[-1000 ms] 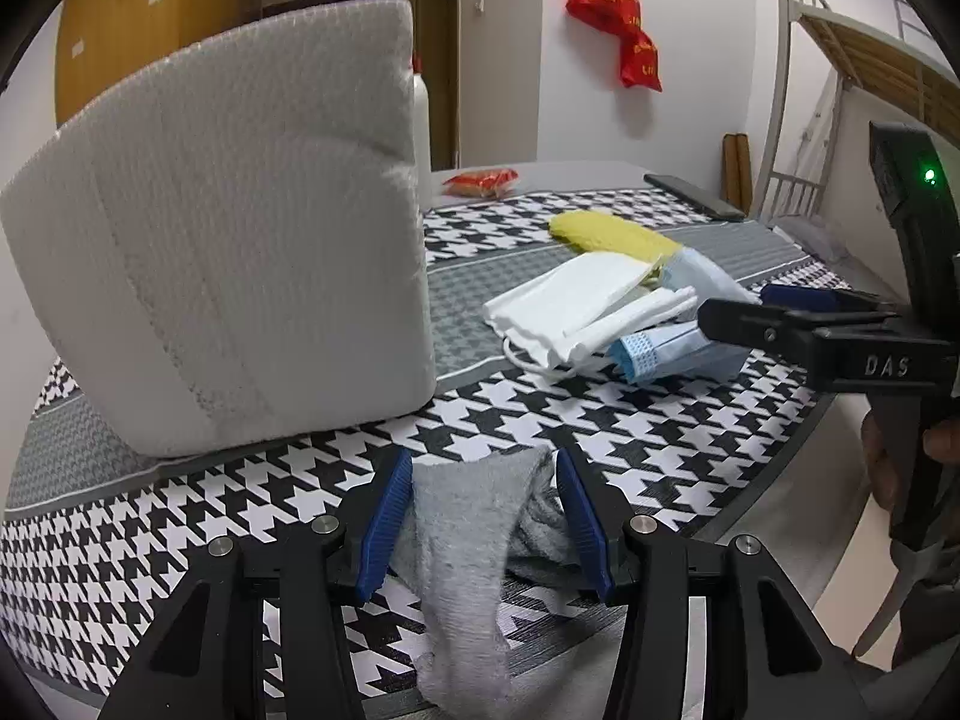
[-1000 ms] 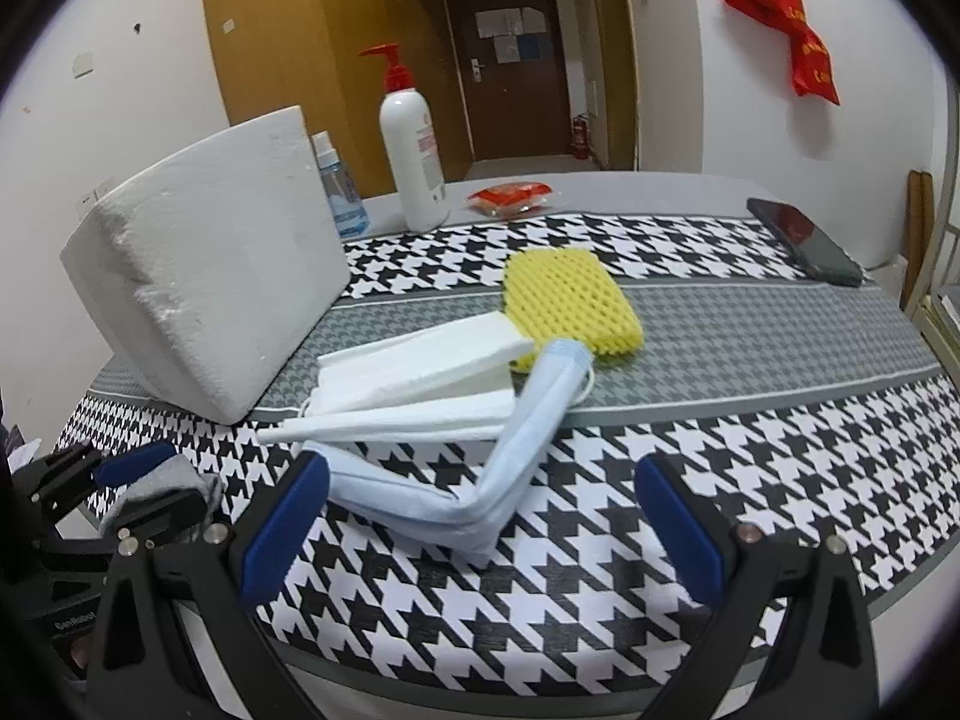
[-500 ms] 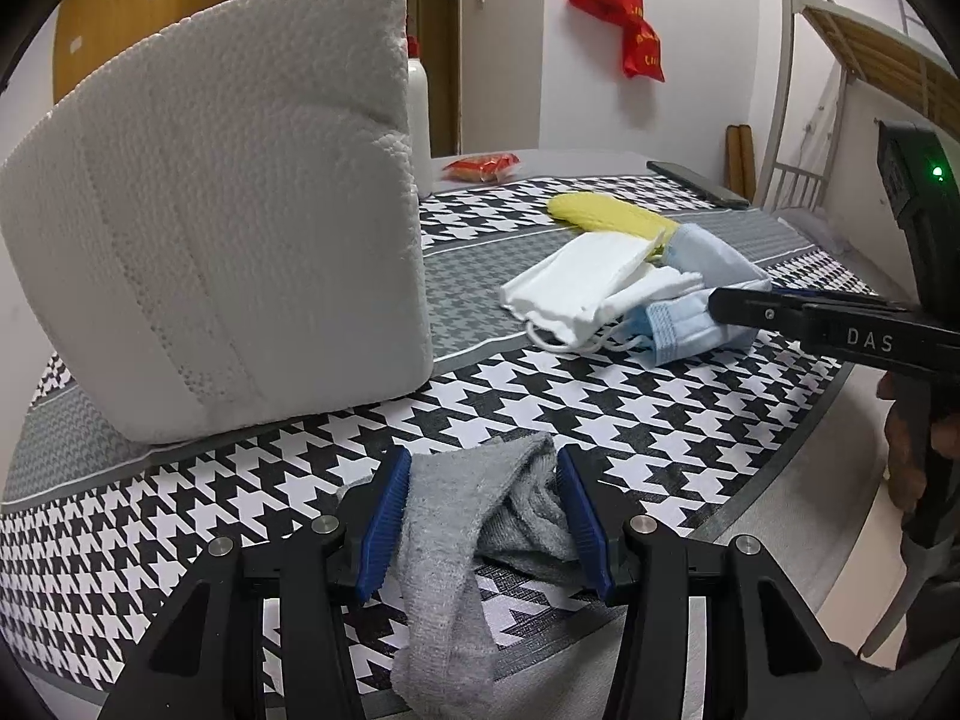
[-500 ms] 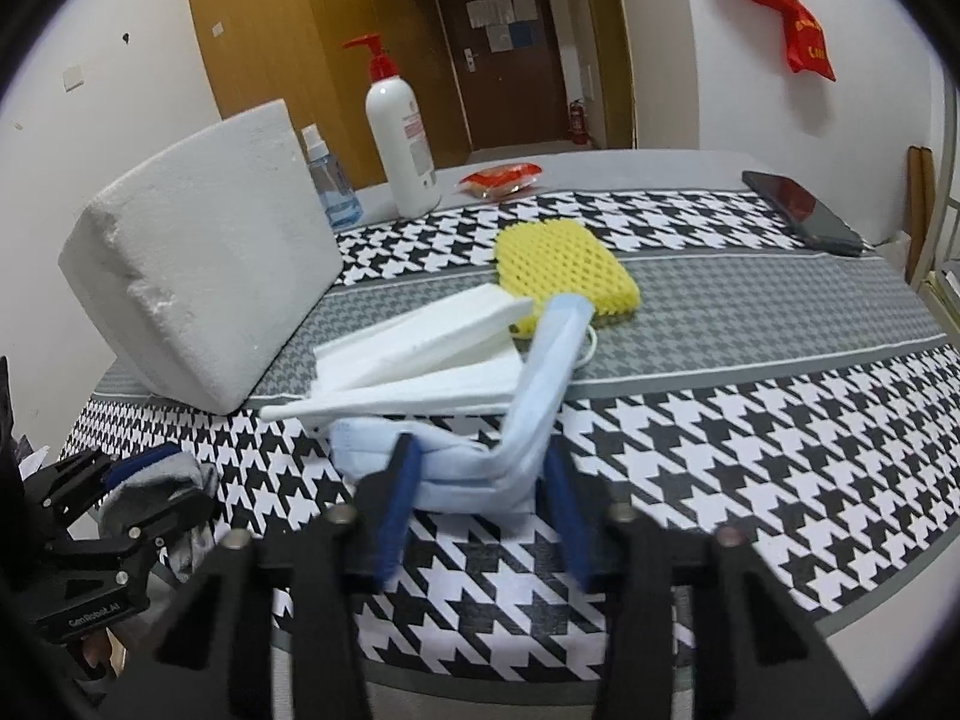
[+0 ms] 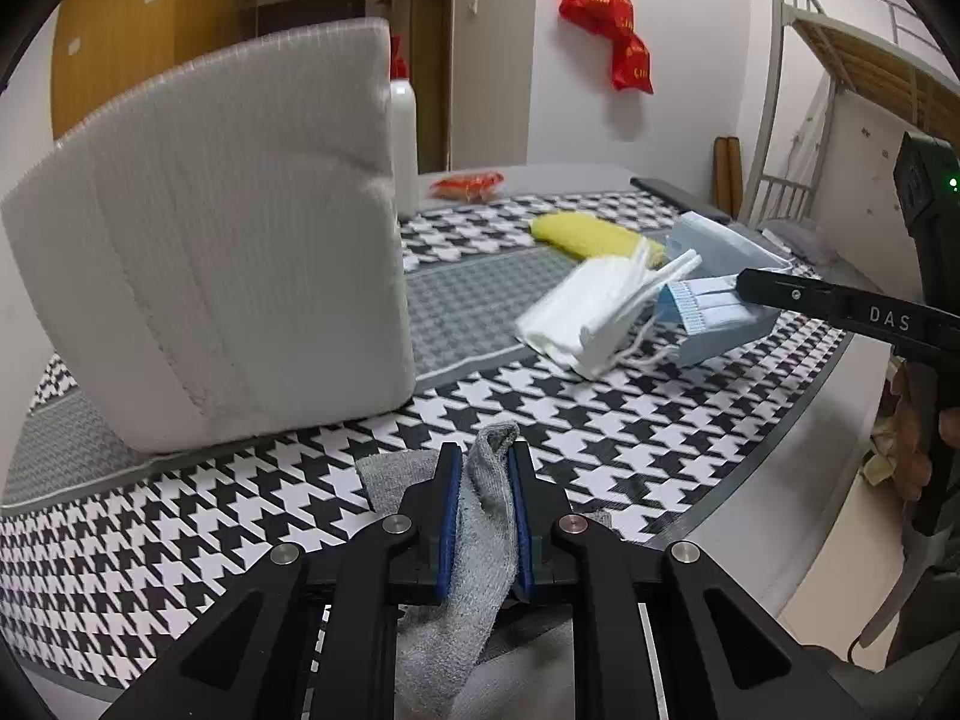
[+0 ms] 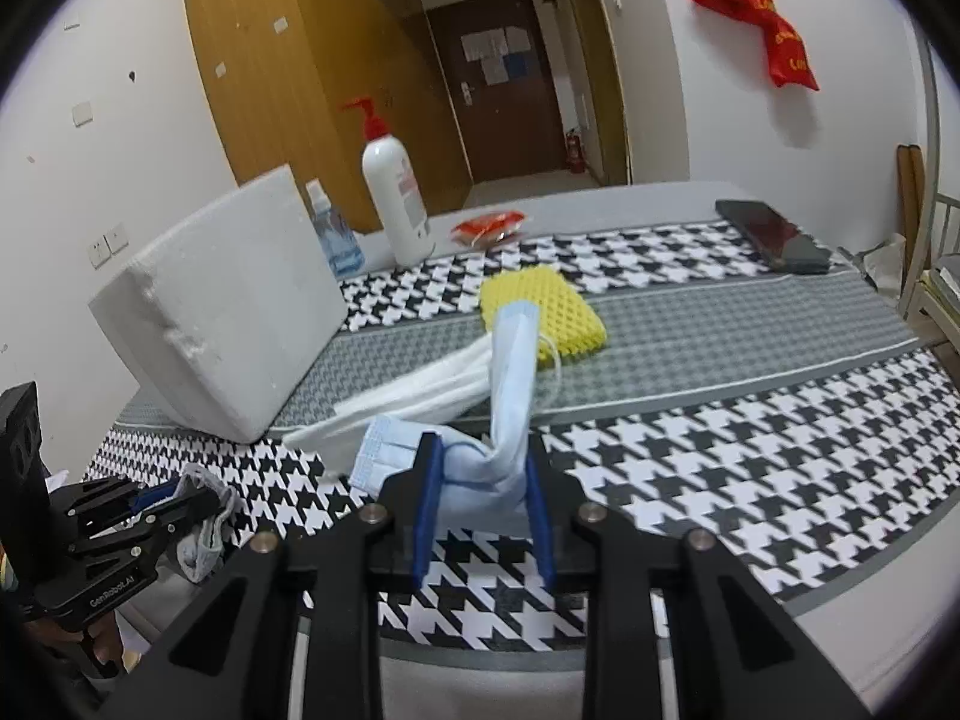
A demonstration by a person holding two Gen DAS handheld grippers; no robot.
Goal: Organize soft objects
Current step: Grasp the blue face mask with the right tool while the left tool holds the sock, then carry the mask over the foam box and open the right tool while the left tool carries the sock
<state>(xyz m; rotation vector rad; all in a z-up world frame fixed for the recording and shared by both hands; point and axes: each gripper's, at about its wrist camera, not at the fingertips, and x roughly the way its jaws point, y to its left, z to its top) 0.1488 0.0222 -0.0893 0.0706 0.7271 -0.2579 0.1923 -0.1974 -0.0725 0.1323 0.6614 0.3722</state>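
- A table covered in a black-and-white houndstooth cloth [image 6: 750, 468] is shown from two gripper-mounted cameras.
- The left gripper [image 5: 485, 468] is clamped on a grey sock [image 5: 480, 516] at the near edge of the table; the sock is pinched between the blue pads, with its loose end hanging off the edge below the fingers.
- The right gripper [image 6: 483, 474] is closed around a folded part of a pale blue face mask [image 6: 504, 396], which lies near the front of the table.
- The blue mask is bent: one part lies flat and runs leftwards from the fingers, and the other part rises and stretches away from the camera towards a yellow sponge [image 6: 543, 312], whose near edge it overlaps.
- White masks [image 6: 420, 390] lie just to the left of the blue mask, touching it, with their long axis running left to right and slightly away.
- A large white foam block [image 6: 222, 312] stands tilted at the left of the table, well apart from the sponge.
- The sock's long axis runs roughly along the left gripper's fingers, from the table edge downwards.
- The step in hand is judged to be lifting both soft items for sorting.
- It would best be done with both grips kept firm and the lift made slowly, so that the blue mask's ear loops are not caught on the white masks and the pile is not dragged along.
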